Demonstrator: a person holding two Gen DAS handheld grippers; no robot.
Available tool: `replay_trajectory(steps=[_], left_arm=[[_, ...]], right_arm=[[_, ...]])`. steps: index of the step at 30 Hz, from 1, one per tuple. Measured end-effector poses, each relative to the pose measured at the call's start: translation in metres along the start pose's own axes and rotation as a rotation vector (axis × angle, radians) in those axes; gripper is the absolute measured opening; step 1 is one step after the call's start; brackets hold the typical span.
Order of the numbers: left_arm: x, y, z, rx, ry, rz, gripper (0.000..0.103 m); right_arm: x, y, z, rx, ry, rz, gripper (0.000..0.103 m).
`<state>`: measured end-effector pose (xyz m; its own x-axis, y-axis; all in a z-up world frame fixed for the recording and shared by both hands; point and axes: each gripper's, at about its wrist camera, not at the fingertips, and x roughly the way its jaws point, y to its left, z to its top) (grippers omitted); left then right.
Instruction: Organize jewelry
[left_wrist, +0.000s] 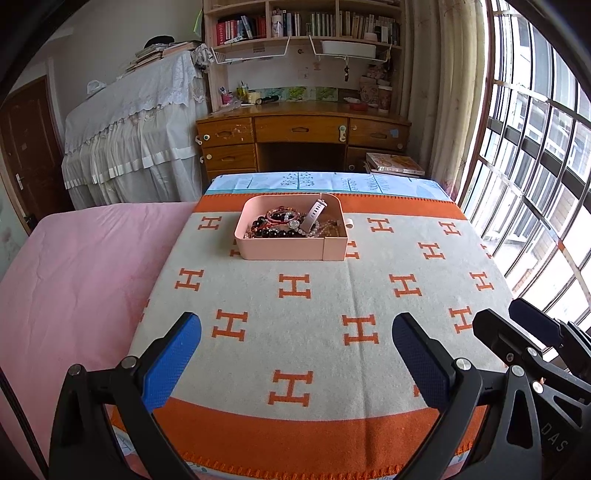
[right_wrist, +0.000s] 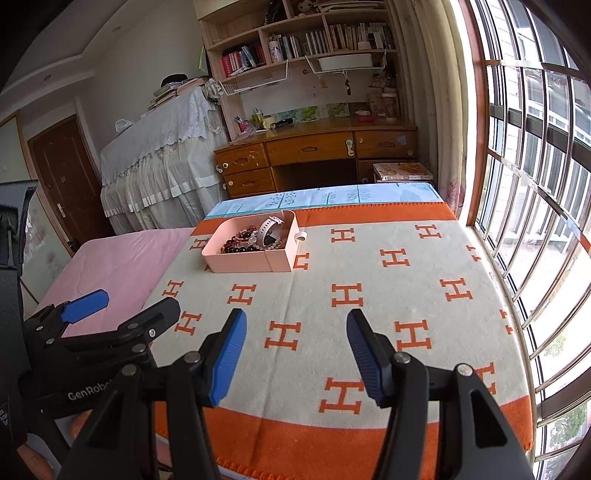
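Note:
A pink jewelry box (left_wrist: 291, 248) (right_wrist: 246, 260) stands on the far part of the H-patterned blanket (left_wrist: 317, 295) (right_wrist: 354, 295). It holds a pile of dark bead bracelets (left_wrist: 275, 232) (right_wrist: 240, 246), pale beads and a light pink watch (left_wrist: 314, 216) (right_wrist: 269, 229). My left gripper (left_wrist: 297, 325) is open and empty above the near part of the blanket. My right gripper (right_wrist: 295, 325) is open and empty, also near the front edge. The left gripper also shows in the right wrist view (right_wrist: 125, 302), and the right gripper in the left wrist view (left_wrist: 517, 325).
A pink bedsheet (left_wrist: 81, 273) (right_wrist: 122, 254) lies left of the blanket. A wooden desk (left_wrist: 303, 129) with bookshelves stands behind, a cloth-covered piano (left_wrist: 136, 129) at its left. A barred window (left_wrist: 535, 166) (right_wrist: 535, 184) runs along the right side.

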<state>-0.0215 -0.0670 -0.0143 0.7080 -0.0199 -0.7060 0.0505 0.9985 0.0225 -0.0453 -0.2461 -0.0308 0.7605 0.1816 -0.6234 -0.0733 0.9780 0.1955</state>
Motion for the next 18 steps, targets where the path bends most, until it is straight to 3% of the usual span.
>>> replay_trajectory(steps=[18], left_arm=[[0.0016, 0.0023, 0.0007, -0.005, 0.003, 0.002, 0.102]], right_arm=[[0.0008, 0.0009, -0.0007, 0.002, 0.002, 0.002, 0.057]])
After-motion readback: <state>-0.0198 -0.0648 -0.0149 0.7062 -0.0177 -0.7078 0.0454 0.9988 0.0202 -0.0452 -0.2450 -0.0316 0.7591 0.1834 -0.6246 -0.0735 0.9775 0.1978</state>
